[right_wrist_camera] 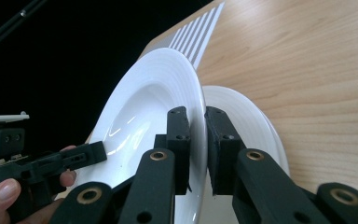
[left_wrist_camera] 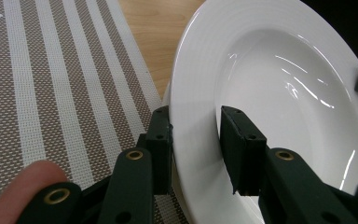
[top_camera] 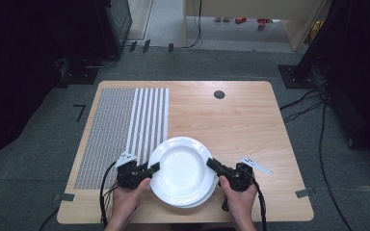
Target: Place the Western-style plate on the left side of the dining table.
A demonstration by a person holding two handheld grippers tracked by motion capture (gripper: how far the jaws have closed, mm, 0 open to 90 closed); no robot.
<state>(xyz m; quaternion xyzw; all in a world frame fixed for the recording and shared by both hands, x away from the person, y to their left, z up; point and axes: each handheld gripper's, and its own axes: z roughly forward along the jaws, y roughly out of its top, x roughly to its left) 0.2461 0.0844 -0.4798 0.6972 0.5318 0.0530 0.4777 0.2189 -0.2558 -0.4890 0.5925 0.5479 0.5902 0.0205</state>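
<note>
A white deep plate (top_camera: 182, 166) is held at the table's near edge, over a second white plate (top_camera: 200, 201) whose rim peeks out below it. My left gripper (top_camera: 154, 167) is shut on the upper plate's left rim, one jaw under the rim and one inside the bowl (left_wrist_camera: 196, 144). On the opposite rim my right gripper (top_camera: 211, 162) is also shut, both jaws pinching the plate's edge (right_wrist_camera: 205, 144). The right gripper view has the upper plate (right_wrist_camera: 144, 102) raised and tilted above the lower plate (right_wrist_camera: 242, 116). A hand holds each gripper.
A striped woven placemat (top_camera: 120, 130) covers the left part of the wooden table (top_camera: 231, 120), and the plate's left rim overlaps its corner. A small dark round grommet (top_camera: 219, 94) sits near the far edge. Cables trail across the floor at right.
</note>
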